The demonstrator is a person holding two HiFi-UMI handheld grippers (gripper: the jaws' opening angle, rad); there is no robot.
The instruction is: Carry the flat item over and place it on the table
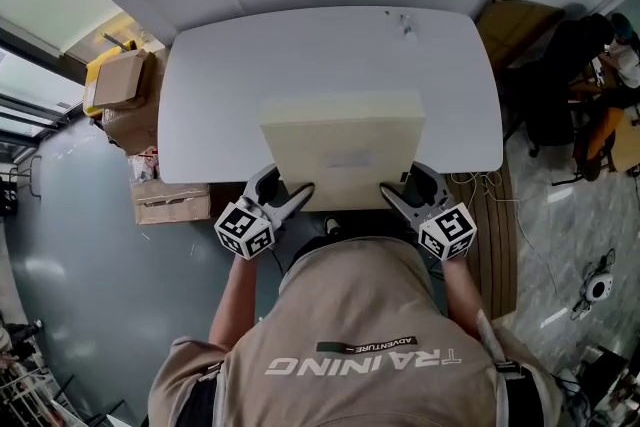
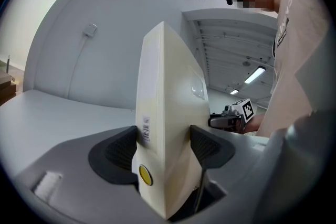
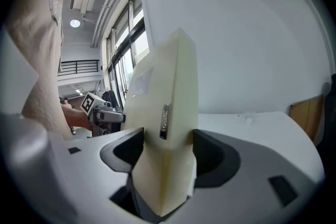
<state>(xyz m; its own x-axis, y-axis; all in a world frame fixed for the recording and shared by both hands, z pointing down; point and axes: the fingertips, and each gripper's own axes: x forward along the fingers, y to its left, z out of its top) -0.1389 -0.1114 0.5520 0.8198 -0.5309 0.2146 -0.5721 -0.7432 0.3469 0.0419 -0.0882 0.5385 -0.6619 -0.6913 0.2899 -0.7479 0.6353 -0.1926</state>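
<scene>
A flat cream-coloured box (image 1: 343,150) is held level over the near half of the white table (image 1: 220,85). My left gripper (image 1: 292,202) is shut on its near left corner and my right gripper (image 1: 392,199) is shut on its near right corner. In the left gripper view the flat box (image 2: 168,113) stands edge-on between the dark pads (image 2: 122,153), with a barcode label and a yellow dot on its edge. The right gripper view has the same box (image 3: 168,113) clamped between that gripper's pads (image 3: 212,157). I cannot tell whether its underside touches the tabletop.
Cardboard boxes (image 1: 125,80) and a yellow item are stacked on the floor left of the table. A brown board (image 1: 512,25) and chairs (image 1: 575,65) stand to the right. A small object (image 1: 405,23) lies near the table's far edge. The person's torso (image 1: 360,345) is close against the near edge.
</scene>
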